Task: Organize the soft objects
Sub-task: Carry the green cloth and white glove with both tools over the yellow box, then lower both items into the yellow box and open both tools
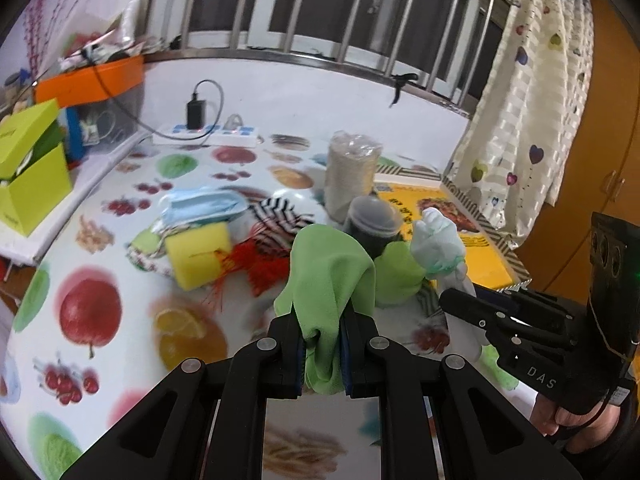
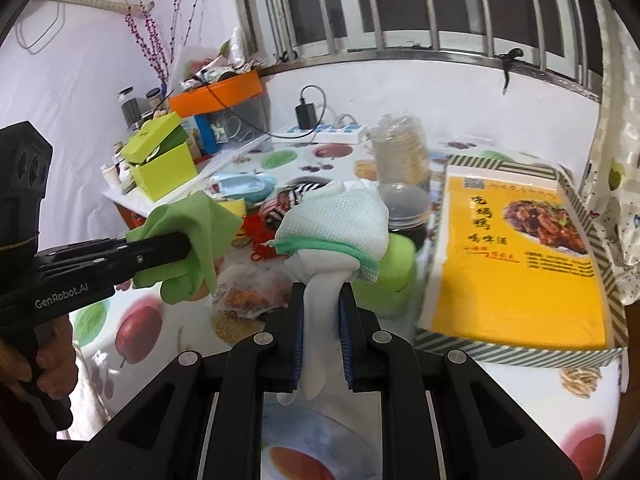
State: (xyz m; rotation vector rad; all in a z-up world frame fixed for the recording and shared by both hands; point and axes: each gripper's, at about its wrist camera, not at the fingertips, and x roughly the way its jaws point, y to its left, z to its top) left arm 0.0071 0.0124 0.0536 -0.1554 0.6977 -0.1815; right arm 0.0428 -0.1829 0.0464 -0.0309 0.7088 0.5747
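Fruit-print bench (image 1: 92, 312) below a barred window, cluttered with soft things; you hold a cloth in each gripper.

Left gripper (image 1: 323, 354) fingers pinch the green cloth (image 1: 328, 264) at centre frame; right gripper (image 2: 322, 334) fingers clamp the white cloth (image 2: 340, 216). Both hang lifted above the bench. Next, you likely carry them to the soft pile at mid-left and release.
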